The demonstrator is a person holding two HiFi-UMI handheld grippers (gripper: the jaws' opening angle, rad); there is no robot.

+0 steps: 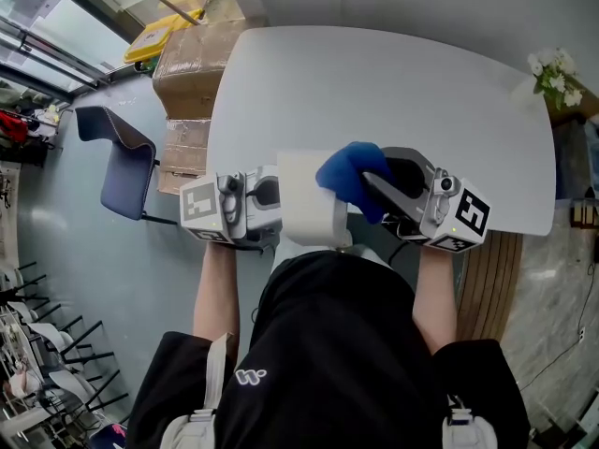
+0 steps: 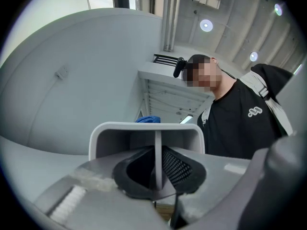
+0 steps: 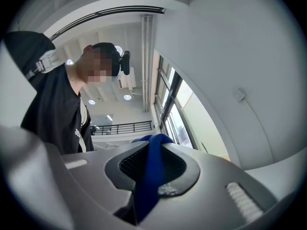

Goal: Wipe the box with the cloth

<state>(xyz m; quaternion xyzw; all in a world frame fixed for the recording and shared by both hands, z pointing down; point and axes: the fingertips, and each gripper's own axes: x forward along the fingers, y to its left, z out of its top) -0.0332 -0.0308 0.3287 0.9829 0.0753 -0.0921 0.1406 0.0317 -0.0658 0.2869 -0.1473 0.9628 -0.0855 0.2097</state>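
wiping judged barely begun: left gripper (image 1: 269, 202) clamped on a wall of the white box (image 1: 309, 211), right gripper (image 1: 379, 190) clenched on the blue cloth (image 1: 346, 169), which touches the box just ahead of its jaws, most faces likely unwiped.

No words or numbers can be read anywhere. Only a small white logo (image 1: 250, 377) shows on the black shirt (image 1: 337, 335), at seven o'clock in the head view.

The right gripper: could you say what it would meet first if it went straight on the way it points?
Probably the white box in the left gripper; the blue cloth held by the right gripper would touch it first.
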